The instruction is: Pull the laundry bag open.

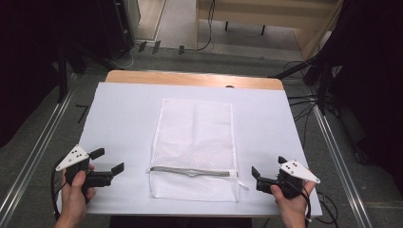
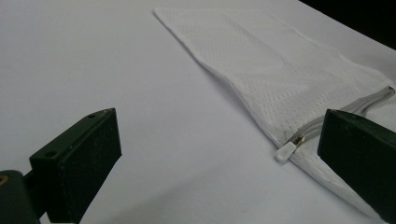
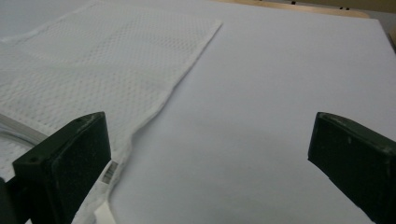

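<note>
Covering most of the tabletop point(image 1: 123, 118), a white sheet leaves just a strip of bare wood along the far edge; on it a white mesh laundry bag point(image 1: 195, 137) lies flat, roughly central left to right and running from mid-table down toward the near edge. Grey zipper point(image 1: 190, 171) crosses the bag near its near end, parallel to the near edge, looks closed; small white pull tab point(image 2: 285, 151) sits at the bag's left side in the left gripper view, and another white tag point(image 1: 243, 185) pokes out past the bag's right edge near the zipper end. Left gripper point(image 1: 108, 161) is held over the near left part of the tabletop, jaws spread wide, nothing between them, apart from the bag's left edge. Right gripper point(image 1: 267, 170) is over the near right part, just beside the bag's right edge, jaws also wide and empty; in the right gripper view its left jaw hangs over the bag's hem by a small label point(image 3: 108, 173). Judging by the poses, the step in hand is the approach to the zipper. To do it well, probably: bring the left gripper low and level onto the pull tab, close on the tab alone, not the mesh under it; let the right gripper pin or pinch the hem at the opposite zipper end so the bag can't slide; pull along the zipper line, not upward, or the thin mesh will bunch and jam.
</note>
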The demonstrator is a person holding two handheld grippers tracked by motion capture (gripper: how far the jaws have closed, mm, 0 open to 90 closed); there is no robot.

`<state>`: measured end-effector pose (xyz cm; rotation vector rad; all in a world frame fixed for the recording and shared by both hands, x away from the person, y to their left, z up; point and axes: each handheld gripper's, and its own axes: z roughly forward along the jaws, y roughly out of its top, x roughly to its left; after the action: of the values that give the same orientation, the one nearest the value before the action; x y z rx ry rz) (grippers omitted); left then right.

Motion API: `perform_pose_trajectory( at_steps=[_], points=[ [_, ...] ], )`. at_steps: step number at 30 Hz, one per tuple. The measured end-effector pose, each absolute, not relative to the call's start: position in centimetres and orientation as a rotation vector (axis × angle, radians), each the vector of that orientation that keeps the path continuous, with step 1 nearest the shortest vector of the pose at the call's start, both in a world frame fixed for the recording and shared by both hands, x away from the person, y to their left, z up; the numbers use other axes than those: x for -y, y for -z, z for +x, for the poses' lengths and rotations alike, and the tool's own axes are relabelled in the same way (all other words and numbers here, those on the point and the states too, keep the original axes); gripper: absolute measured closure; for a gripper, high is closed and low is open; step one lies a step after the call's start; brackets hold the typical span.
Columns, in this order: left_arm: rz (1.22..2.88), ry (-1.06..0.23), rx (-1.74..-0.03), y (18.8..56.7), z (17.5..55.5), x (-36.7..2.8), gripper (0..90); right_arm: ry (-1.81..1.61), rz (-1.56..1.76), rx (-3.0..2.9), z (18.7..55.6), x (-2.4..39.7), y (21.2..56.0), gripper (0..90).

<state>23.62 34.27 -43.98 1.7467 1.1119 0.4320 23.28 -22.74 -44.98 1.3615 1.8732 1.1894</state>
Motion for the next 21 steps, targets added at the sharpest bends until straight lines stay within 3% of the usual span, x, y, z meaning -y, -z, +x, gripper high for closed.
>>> perform_pose_trajectory(
  at_steps=[14,21],
  points=[
    [1.673,-0.439,-1.162,44.1,23.7,-36.6,0.0,-1.186,1.471,-1.775,23.7,27.9,45.7,0.0],
    [1.686,-0.454,-1.175,44.3,23.8,-36.5,0.0,-1.168,1.497,-1.764,23.8,28.4,46.0,0.0]
  ],
)
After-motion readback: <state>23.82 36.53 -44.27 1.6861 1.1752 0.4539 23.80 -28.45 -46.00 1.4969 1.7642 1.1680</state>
